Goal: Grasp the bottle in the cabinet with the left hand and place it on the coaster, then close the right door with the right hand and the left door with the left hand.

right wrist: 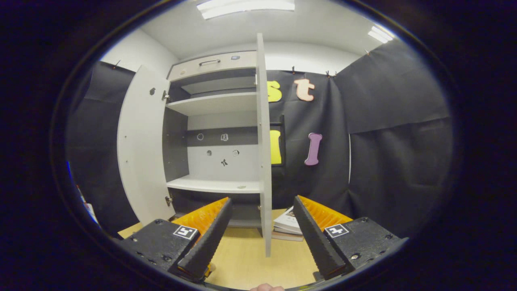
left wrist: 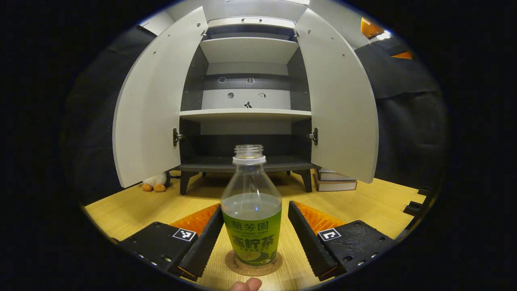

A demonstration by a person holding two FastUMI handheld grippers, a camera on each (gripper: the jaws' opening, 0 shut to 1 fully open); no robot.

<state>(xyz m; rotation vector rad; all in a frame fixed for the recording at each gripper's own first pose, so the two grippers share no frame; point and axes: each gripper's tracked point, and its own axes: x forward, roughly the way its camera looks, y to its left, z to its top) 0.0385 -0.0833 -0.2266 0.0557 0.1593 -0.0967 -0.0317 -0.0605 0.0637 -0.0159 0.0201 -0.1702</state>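
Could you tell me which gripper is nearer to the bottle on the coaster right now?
Left. The left gripper has its open fingers either side of the bottle; the right gripper faces the right door's edge instead.

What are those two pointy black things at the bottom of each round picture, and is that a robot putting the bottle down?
No robot here. A person holds a two-finger gripper in each hand, and a small camera rides on each one, so each picture looks out along its own fingers.

In the left gripper view, the left gripper is open, with a bottle standing between its fingers on a round cork coaster on the wooden floor. The fingers look apart from the bottle, so nothing is held. Behind it stands a cabinet with both doors open.

In the right gripper view, the right gripper is open too, facing the edge of the cabinet's right door. Some books lie on the floor beyond.
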